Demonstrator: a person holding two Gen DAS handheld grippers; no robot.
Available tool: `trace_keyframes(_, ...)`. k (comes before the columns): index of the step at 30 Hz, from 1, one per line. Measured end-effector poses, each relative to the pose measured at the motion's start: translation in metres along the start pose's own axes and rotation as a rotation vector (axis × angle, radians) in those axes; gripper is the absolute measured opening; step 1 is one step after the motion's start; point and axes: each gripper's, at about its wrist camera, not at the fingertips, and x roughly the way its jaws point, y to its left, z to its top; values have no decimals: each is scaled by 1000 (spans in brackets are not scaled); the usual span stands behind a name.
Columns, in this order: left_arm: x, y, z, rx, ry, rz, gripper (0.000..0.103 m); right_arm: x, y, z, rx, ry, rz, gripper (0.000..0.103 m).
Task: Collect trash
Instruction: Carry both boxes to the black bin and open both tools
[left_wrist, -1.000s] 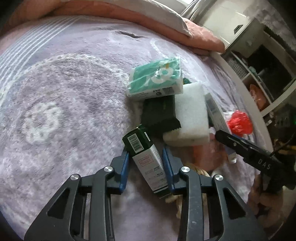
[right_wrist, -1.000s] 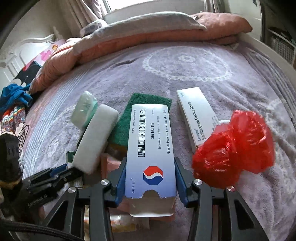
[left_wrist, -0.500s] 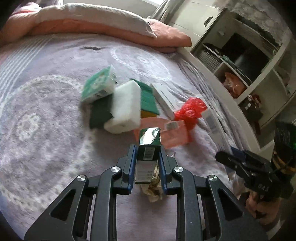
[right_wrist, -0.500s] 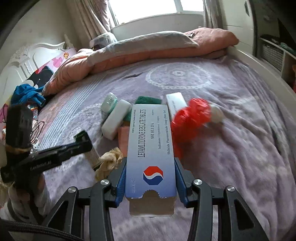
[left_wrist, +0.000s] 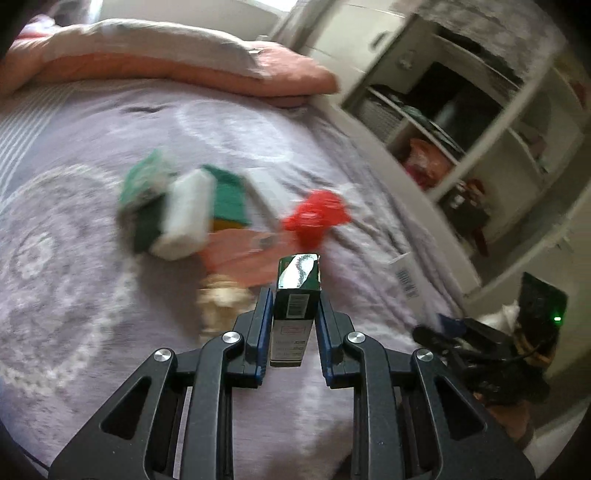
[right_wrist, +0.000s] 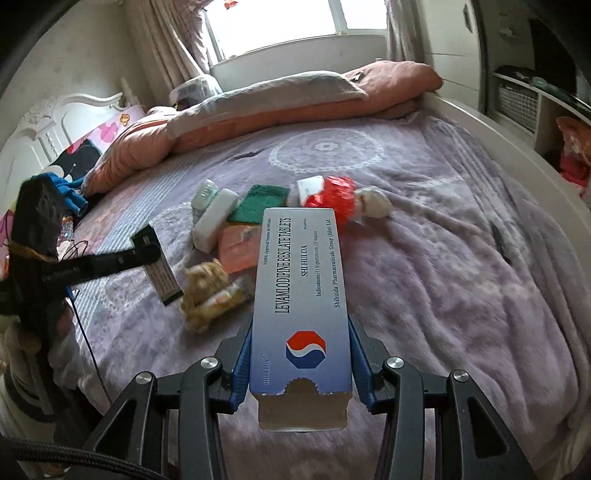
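Left claw (left_wrist: 295, 314): pinching a small dark green carton (left_wrist: 297, 295) by its two long sides; the carton stands lengthwise between the jaws, its shiny torn end pointing away from the hand, lifted clear of the bed (left_wrist: 92, 314).
Right claw (right_wrist: 299, 362): pinching a long blue-and-white tablet box (right_wrist: 301, 295) across its width, its long axis running straight out along the jaws, its open flap end nearest the hand; it too is up off the bed.
Both loads: each hand is full, so I judge that neither can take more until it drops its box somewhere; no bin shows in either view.
Remaining trash: a loose heap near the middle of the bed, ahead of both claws: a red plastic bag (right_wrist: 334, 201), a white foam block (right_wrist: 214, 218), a green scouring pad (right_wrist: 258, 203), a pink packet (right_wrist: 236, 247) and a crumpled beige wrapper (right_wrist: 203, 291).
Nearest piece: the beige wrapper lies nearest, on the bed just beside the green carton in the right-hand view.
Which hand is nearer: the left, by my reading; the heap sits ahead and left of the right claw.
Far edge of the bed: folded pink and grey quilts (right_wrist: 295, 96), well apart from the heap.
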Motion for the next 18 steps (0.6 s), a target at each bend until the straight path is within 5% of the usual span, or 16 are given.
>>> trace_keyframes(9,26,-117,-24,168,114,-253,20,-69,-69,-56,125,-6,-149,45)
trace_keyframes(18,78,-242,-82,332,315,-468,20,-148,-135,-132,296,22,-325,45)
